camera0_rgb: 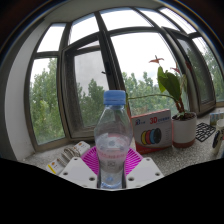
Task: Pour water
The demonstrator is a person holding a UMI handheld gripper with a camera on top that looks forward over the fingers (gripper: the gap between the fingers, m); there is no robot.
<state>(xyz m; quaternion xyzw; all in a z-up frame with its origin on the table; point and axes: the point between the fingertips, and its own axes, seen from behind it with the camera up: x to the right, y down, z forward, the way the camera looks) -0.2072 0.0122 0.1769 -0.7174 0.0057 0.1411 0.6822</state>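
Gripper view: a clear water bottle (113, 140) with a blue cap stands upright between the fingers of the gripper (111, 172), both pink pads (92, 160) pressed against its sides. Beyond it, right, a colourful box (153, 131) and potted plant (180, 108) line the window (90, 70) ledge.

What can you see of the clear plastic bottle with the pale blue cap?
The clear plastic bottle with a pale blue cap stands upright between the gripper fingers, its lower body against their pink pads. Its walls are transparent and ribbed, and a band circles the middle. The base is hidden, and whether both fingers press it cannot be told.
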